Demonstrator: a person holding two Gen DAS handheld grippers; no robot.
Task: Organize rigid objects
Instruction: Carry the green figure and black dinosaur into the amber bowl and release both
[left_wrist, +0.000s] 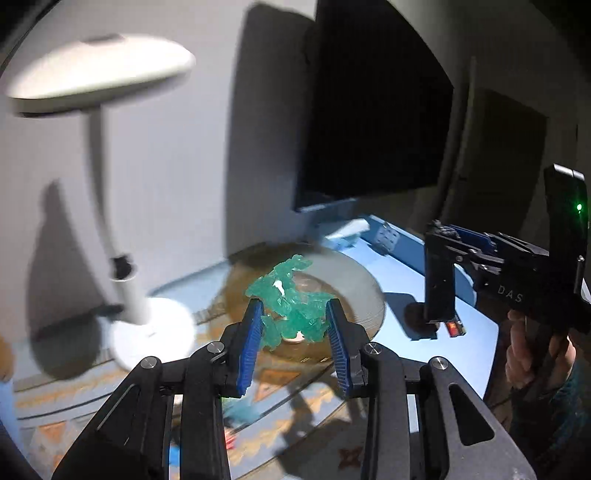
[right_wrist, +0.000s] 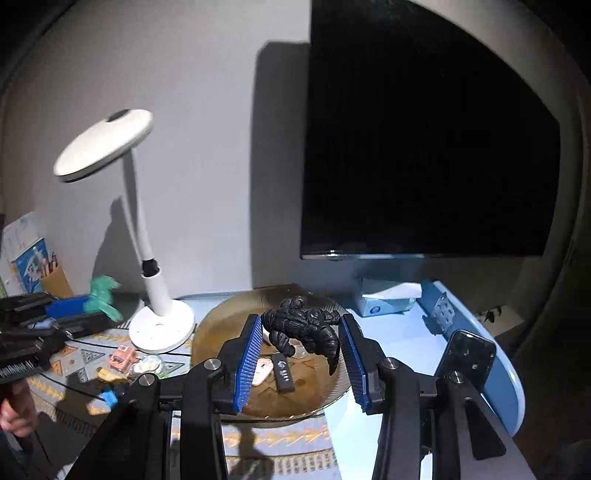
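Left gripper (left_wrist: 294, 320): jaws clamped on a translucent green plastic dinosaur figure (left_wrist: 288, 295), held above a round amber ribbed-glass plate (left_wrist: 364, 291). Right gripper (right_wrist: 302, 334): jaws pinching a black plastic scorpion-like figure (right_wrist: 303, 326), over the same plate (right_wrist: 218, 325). On the plate, a small black remote (right_wrist: 283, 376). At 9 o'clock of the plate, a white desk lamp (right_wrist: 162, 325); at 2 o'clock, a blue tissue box (right_wrist: 388, 301); at 3 o'clock, a dark phone (right_wrist: 467, 356) on the blue worktop (right_wrist: 413, 347).

A blue table (right_wrist: 399, 332) carries a brown plate (right_wrist: 218, 332), white lamp (right_wrist: 162, 328), tissue box (right_wrist: 388, 299) and phone (right_wrist: 465, 354).
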